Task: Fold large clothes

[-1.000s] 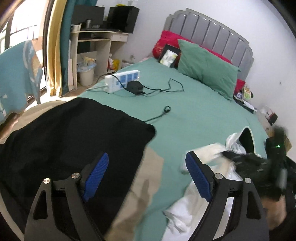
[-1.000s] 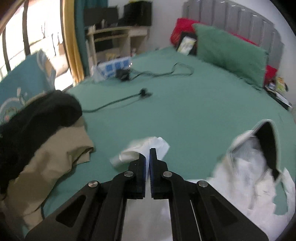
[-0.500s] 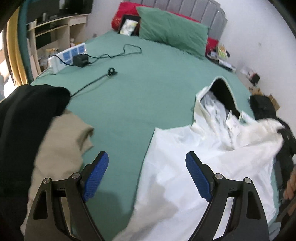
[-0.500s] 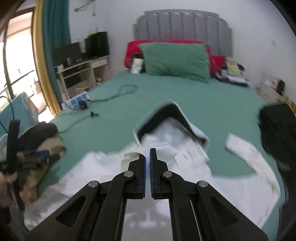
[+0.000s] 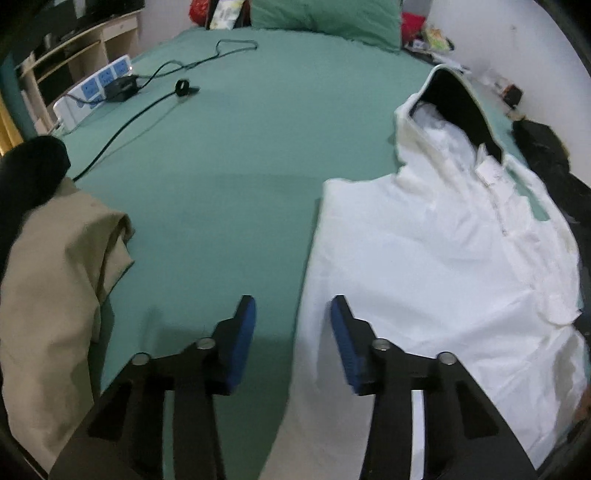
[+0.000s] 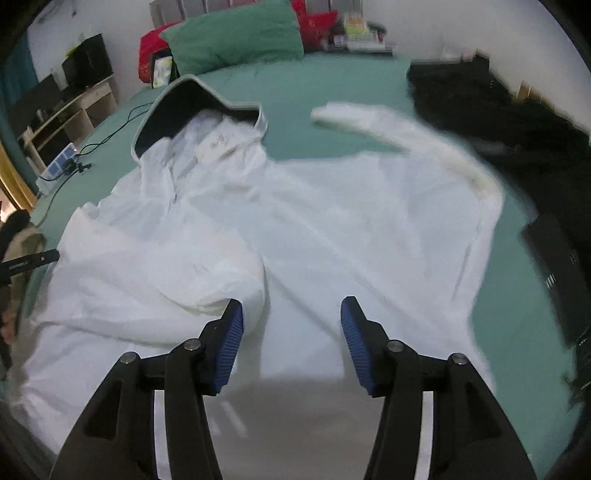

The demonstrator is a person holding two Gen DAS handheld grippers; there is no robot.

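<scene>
White hooded jacket (image 6: 332, 221) spread on the green bed (image 5: 229, 177), hood (image 6: 177, 110) toward the pillow (image 6: 236, 33), one sleeve (image 6: 399, 136) flung out past the hood side, the other folded over the body nearer the beige garment (image 5: 55, 288).

Left hand-held gripper (image 5: 291, 328): half open, just been closing, nothing between the pads; poised over the jacket's edge where white meets green sheet. Right hand-held gripper (image 6: 291, 332): half open, just been opening, nothing pinched, hanging above the jacket's lower body.

Risks, judged from here:
- Pinching sheet along with the jacket edge beside the left jaws, dragging the bedding.
- Grabbing one layer only at the doubled sleeve, leaving a crooked fold.
- Wrinkles across the body baked into the fold unless smoothed first.
- Flung sleeve lying close to the black clothing (image 6: 517, 122) beyond the jacket; snagging or pulling it along possible.
- Cable (image 5: 122, 125) well away from the jacket, little danger.
</scene>
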